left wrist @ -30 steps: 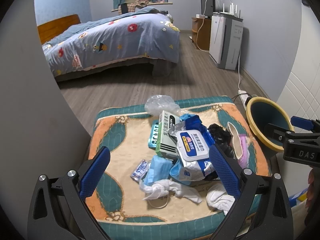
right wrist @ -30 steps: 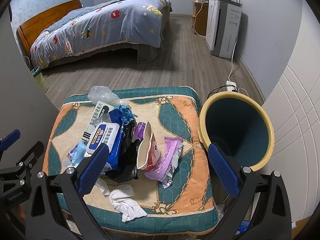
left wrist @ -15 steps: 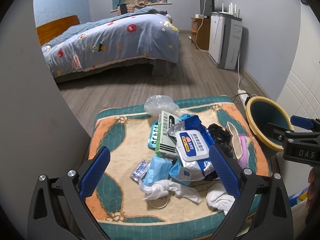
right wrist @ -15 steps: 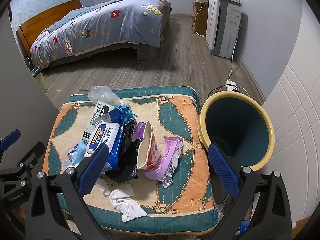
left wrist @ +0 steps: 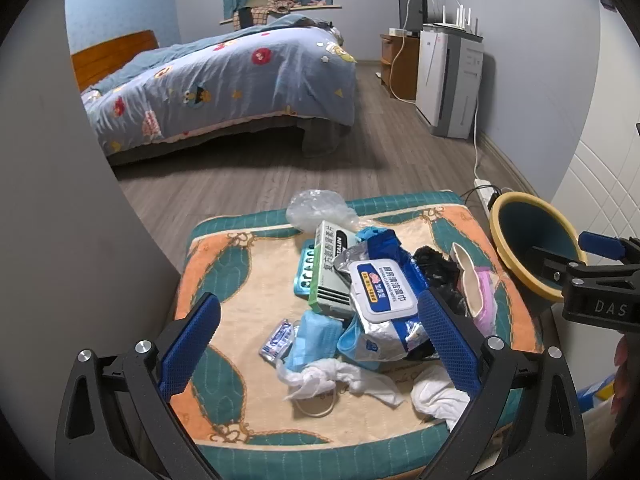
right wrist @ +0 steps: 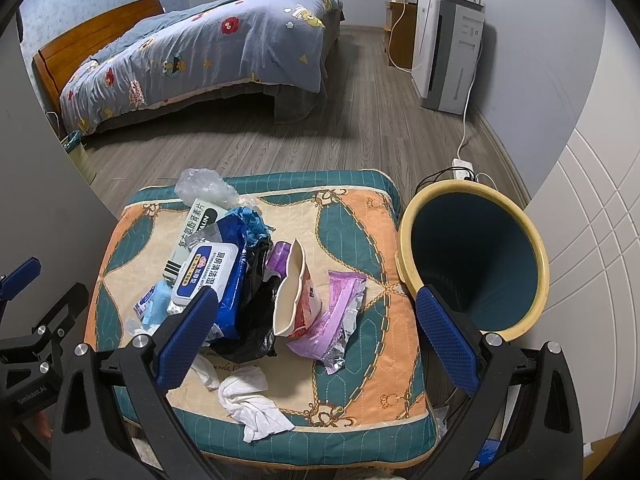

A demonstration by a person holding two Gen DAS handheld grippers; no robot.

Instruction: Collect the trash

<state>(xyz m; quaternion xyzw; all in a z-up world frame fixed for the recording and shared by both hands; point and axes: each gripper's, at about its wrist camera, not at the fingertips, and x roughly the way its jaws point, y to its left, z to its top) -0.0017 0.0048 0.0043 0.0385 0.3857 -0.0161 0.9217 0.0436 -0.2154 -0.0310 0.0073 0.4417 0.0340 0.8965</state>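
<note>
Nothing is collected yet: your left claw (left wrist: 316, 338) and right claw (right wrist: 316, 336) gape empty, trash pile (right wrist: 240, 276) untouched, bin (right wrist: 476, 260) at three o'clock bare.

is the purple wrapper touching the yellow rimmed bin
Apart. The right wrist view shows bare cushion between the purple wrapper and the bin.
</note>
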